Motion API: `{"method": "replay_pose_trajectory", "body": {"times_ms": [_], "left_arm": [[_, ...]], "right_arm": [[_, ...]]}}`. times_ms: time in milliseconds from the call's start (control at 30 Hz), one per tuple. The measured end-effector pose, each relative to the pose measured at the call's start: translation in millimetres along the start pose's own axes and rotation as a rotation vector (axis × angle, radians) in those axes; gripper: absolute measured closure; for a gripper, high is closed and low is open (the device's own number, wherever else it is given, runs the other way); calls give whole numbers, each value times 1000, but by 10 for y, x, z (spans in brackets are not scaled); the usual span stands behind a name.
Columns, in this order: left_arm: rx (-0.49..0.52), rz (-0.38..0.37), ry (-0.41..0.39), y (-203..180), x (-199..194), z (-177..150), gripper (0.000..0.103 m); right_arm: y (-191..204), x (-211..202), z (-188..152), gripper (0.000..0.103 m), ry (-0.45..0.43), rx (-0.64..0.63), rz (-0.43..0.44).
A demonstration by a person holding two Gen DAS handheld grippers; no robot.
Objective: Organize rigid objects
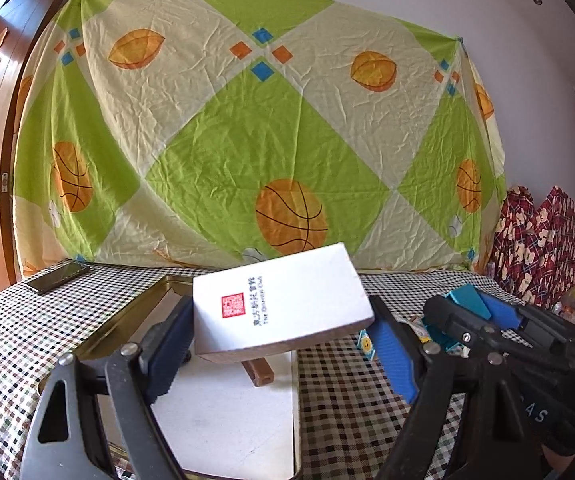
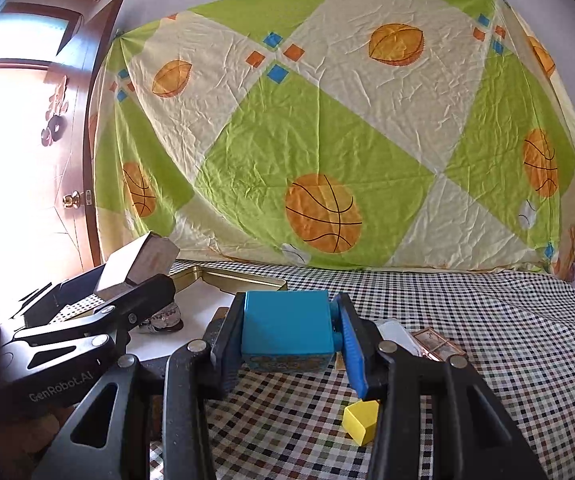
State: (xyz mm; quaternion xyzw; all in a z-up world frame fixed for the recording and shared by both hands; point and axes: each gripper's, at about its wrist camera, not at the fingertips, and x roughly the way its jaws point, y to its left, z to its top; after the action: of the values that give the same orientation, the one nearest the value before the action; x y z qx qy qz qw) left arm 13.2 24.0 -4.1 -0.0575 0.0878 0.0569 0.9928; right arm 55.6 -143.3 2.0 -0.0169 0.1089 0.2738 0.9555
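- White box (image 1: 283,304) with red stamp and dark lettering, clamped between fingers of left gripper (image 1: 283,340) in left wrist view; raised and tilted, lifted above white liner of gold tray (image 1: 127,312).
- Left gripper closed narrow on box sides, dark pad on left edge, blue pad on right edge.
- Brown block (image 1: 258,372) lying on tray liner just under held box, apart from it.
- Gold tray on checked tablecloth (image 1: 347,400), directly below and ahead of left gripper.
- Right gripper (image 1: 475,312) at right of same view, pinching blue box (image 1: 465,300); small card with yellow face (image 1: 365,344) on cloth between grippers.
- Dark phone (image 1: 57,277) far left on cloth, well apart from everything.
- Blue box (image 2: 287,332) in right wrist view, gripped between black finger and blue finger of right gripper (image 2: 289,336); held over checked tablecloth (image 2: 487,320), clear of it.
- Right gripper narrow, closed on box sides.
- Yellow block (image 2: 361,420) on cloth below right finger, untouched.
- Copper-coloured flat item (image 2: 437,346) on cloth just right of gripper; white item beside it, kind unclear.
- Left gripper (image 2: 127,292) at left, holding white box (image 2: 139,262) tilted over gold tray (image 2: 227,278).
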Motion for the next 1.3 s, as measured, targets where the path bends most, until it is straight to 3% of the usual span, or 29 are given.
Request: {"method": "replay_pose_trajectory", "body": {"times_ms": [1300], "left_arm": [[-46, 108, 22, 677, -59, 34, 19]], "right_arm": [[582, 295, 33, 58, 33, -61, 102]]}}
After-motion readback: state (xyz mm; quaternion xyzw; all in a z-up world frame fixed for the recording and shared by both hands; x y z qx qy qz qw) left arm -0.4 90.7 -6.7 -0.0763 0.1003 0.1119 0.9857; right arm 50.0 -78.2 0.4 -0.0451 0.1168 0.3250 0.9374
